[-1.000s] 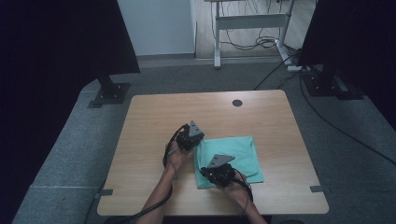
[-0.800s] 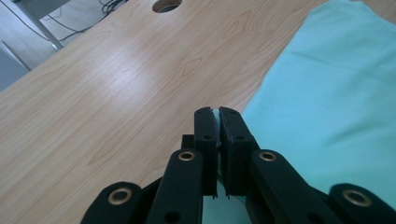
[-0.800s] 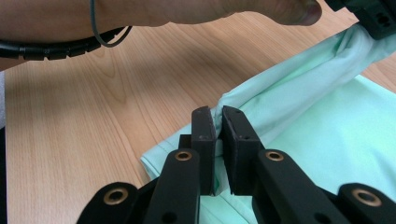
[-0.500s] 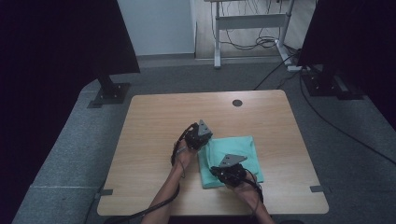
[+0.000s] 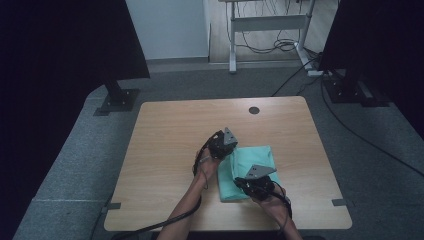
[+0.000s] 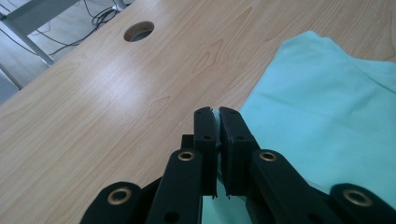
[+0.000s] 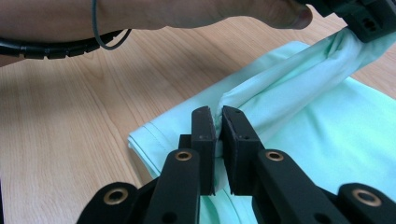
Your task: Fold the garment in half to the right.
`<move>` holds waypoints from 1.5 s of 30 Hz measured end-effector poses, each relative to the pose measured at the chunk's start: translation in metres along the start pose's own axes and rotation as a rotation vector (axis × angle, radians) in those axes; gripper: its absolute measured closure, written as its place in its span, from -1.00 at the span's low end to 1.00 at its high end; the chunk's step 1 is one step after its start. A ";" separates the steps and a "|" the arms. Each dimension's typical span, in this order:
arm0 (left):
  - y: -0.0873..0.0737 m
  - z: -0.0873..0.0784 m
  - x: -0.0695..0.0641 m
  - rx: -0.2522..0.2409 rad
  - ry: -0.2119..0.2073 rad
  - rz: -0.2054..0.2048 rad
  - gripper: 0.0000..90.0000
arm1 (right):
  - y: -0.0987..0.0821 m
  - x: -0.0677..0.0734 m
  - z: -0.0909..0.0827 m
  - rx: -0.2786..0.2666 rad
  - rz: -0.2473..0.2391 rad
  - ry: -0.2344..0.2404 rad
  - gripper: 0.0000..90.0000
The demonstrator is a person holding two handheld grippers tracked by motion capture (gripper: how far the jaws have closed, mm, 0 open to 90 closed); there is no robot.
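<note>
Now mint-green folded cloth [image 5: 250, 162], edge rumpled, pinched in left claw [image 6: 217, 112] and right claw [image 7: 218, 112]

Folded cloth [image 5: 250, 170] lies on table [image 5: 165, 135], toward near right part, well short of cable hole [image 5: 254, 110] at far edge. My left gripper [image 5: 231, 150] at cloth's far left corner, edge of cloth between its jaws. My right gripper [image 5: 241, 181] at cloth's near left part, pinching same left edge. Between both, edge lifted off rest of cloth.
</note>
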State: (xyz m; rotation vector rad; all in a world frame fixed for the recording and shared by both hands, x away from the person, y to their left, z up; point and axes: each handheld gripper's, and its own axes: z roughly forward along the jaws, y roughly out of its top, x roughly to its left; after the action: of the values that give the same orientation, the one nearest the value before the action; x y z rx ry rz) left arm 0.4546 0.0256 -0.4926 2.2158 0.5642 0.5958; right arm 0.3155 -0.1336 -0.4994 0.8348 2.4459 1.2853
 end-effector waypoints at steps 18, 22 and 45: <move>0.004 0.036 -0.022 0.023 -0.067 0.000 0.89 | -0.034 -0.018 -0.019 0.041 0.049 -0.045 0.84; 0.000 0.045 -0.025 0.043 -0.079 -0.002 0.88 | -0.042 -0.021 -0.018 0.054 0.062 -0.050 0.84; -0.025 0.033 -0.007 0.064 -0.100 -0.028 0.84 | -0.034 -0.004 0.013 0.066 0.056 -0.026 0.84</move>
State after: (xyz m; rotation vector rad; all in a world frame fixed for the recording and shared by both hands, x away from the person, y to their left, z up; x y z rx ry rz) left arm 0.4626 0.0189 -0.5328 2.2797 0.5686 0.4555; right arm 0.3122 -0.1426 -0.5348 0.9376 2.4730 1.2108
